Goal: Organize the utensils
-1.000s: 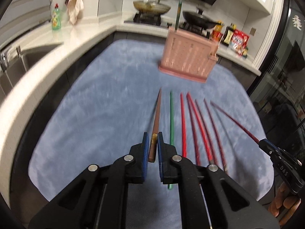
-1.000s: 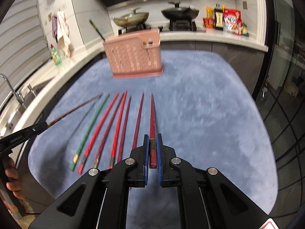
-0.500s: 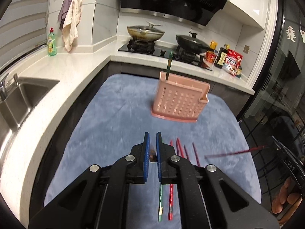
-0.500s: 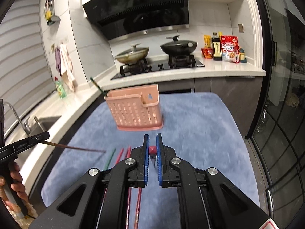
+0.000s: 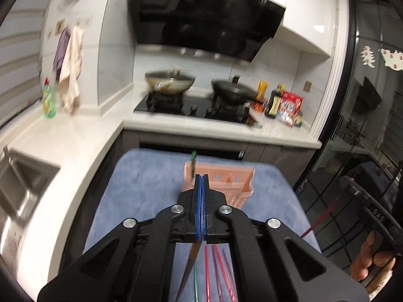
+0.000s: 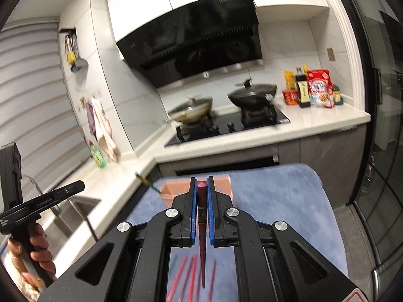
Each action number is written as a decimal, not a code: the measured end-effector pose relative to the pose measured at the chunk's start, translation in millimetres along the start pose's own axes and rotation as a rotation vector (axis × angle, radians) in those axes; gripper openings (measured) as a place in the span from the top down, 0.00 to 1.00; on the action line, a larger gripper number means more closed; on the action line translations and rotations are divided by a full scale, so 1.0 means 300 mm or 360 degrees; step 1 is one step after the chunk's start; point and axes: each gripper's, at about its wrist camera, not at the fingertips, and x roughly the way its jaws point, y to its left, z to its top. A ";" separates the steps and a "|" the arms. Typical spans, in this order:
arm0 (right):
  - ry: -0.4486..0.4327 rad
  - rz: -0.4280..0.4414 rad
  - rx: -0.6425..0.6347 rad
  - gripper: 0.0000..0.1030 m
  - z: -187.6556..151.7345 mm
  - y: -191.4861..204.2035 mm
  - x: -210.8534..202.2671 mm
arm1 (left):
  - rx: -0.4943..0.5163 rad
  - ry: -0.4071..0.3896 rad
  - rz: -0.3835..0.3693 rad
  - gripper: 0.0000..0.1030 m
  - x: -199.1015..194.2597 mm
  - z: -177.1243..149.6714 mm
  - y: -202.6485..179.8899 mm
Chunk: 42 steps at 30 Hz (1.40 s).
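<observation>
Chopsticks lifted off mat since 1 s ago: L gripper (image 5: pixel 201 183) clamps brown chopstick (image 5: pixel 189 268), R gripper (image 6: pixel 201 186) clamps red chopstick (image 6: pixel 202 229); you go to pink holder (image 5: pixel 234 177) next.

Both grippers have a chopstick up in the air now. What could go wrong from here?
1. The left gripper pinches its brown chopstick near one end, so the long hanging part may pivot or slip.
2. The right gripper holds the dark red chopstick the same way; it could miss the pink holder.
3. A green chopstick already leans out of the holder and could get knocked.
4. A dropped stick would likely scatter the loose chopsticks on the blue mat.
</observation>
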 end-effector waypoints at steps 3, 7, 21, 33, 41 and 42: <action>-0.0060 0.0011 -0.0017 0.94 0.068 0.020 0.041 | 0.0032 -0.0099 -0.0021 1.00 0.004 0.100 -0.043; -0.0125 -0.0001 -0.0044 0.94 0.144 0.046 0.086 | 0.0068 -0.0197 -0.0001 1.00 0.010 0.186 -0.078; -0.0076 -0.0105 -0.0054 0.93 0.091 -0.044 0.054 | 0.0122 0.0353 0.0047 0.94 0.312 -0.176 0.008; -0.0030 -0.0212 -0.0037 0.94 0.073 -0.156 0.099 | 0.0319 0.0735 0.0020 0.54 0.702 -0.475 -0.088; 0.0002 -0.0190 0.0000 0.94 0.056 -0.192 0.157 | 0.0345 0.0791 0.0037 0.55 0.854 -0.550 -0.098; 0.0004 -0.0186 0.0004 0.93 0.053 -0.194 0.161 | 0.0352 0.0791 0.0045 0.55 0.867 -0.557 -0.098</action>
